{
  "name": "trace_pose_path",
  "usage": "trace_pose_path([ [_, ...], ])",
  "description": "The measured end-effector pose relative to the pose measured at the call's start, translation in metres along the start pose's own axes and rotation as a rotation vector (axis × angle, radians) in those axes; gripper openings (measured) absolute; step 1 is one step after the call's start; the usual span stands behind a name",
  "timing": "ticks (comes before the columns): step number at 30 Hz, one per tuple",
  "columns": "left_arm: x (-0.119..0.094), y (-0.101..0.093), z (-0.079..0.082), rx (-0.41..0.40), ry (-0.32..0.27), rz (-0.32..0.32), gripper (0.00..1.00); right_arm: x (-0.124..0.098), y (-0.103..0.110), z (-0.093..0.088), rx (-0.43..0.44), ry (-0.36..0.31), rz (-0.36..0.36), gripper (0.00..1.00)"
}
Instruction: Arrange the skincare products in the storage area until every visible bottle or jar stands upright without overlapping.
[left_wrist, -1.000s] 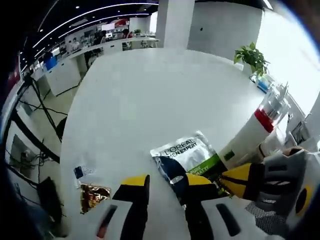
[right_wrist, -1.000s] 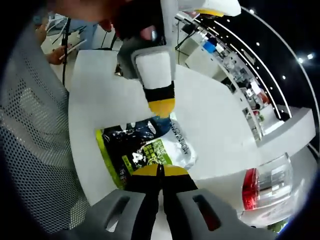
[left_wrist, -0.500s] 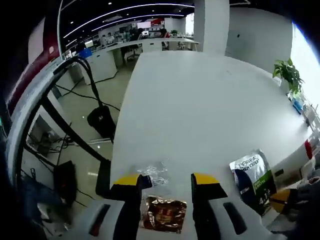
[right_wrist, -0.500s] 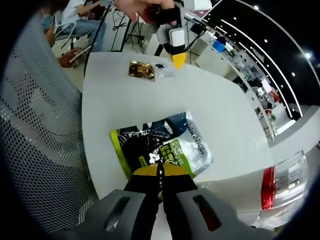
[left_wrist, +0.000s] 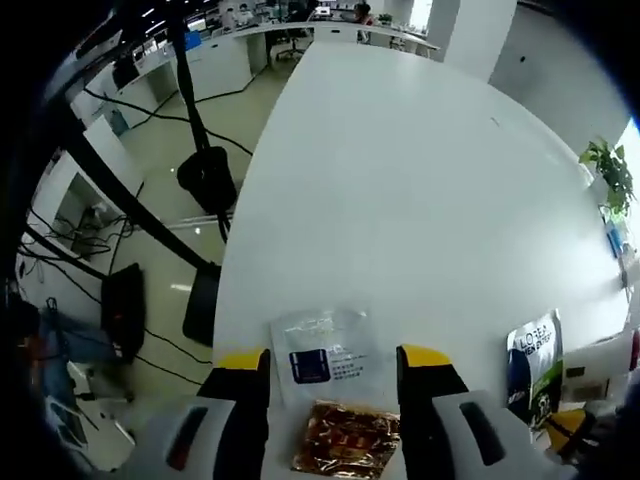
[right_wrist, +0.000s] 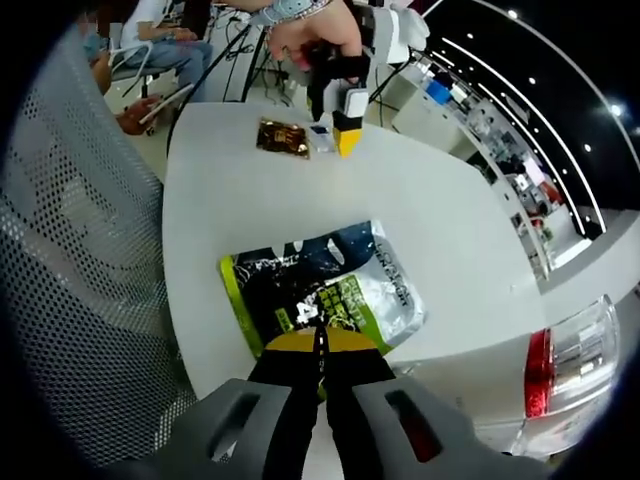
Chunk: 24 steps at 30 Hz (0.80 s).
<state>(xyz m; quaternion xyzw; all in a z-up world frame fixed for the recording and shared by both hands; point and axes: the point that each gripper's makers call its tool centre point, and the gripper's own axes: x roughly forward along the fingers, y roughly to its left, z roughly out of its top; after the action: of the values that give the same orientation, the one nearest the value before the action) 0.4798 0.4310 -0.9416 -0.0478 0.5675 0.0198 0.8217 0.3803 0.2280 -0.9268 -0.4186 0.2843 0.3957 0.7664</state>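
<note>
A long white table (left_wrist: 400, 170) is carrying everything here, its top running away toward the far desks. Near its end, a clear sachet with a blue label (left_wrist: 325, 357) is lying flat, and a gold foil packet (left_wrist: 345, 438) is lying just beside it. Further along, a green and silver L'Oréal pouch (right_wrist: 320, 290) is lying flat near the table's edge. A white bottle with a red band (right_wrist: 545, 375) is lying on the table just beyond the pouch.
</note>
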Motion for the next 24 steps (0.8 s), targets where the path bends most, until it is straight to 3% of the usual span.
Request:
trace_pose_path([
  [2, -0.001, 0.003, -0.003, 0.057, 0.026, 0.035, 0.48, 0.000, 0.000, 0.000, -0.001, 0.003, 0.002, 0.00],
  [5, 0.001, 0.000, -0.002, 0.039, 0.032, 0.021, 0.43, 0.000, 0.000, 0.001, 0.000, 0.001, 0.000, 0.00],
  [12, 0.001, 0.001, -0.004, 0.032, 0.037, 0.025, 0.42, 0.001, 0.000, 0.000, -0.002, 0.003, -0.001, 0.00],
  [18, -0.010, 0.004, 0.018, 0.003, -0.052, 0.027, 0.41, -0.001, -0.002, 0.000, 0.003, 0.002, -0.010, 0.00],
  [24, -0.024, 0.001, 0.029, 0.054, -0.094, 0.032, 0.41, -0.001, 0.000, 0.001, -0.011, 0.000, -0.009, 0.00],
])
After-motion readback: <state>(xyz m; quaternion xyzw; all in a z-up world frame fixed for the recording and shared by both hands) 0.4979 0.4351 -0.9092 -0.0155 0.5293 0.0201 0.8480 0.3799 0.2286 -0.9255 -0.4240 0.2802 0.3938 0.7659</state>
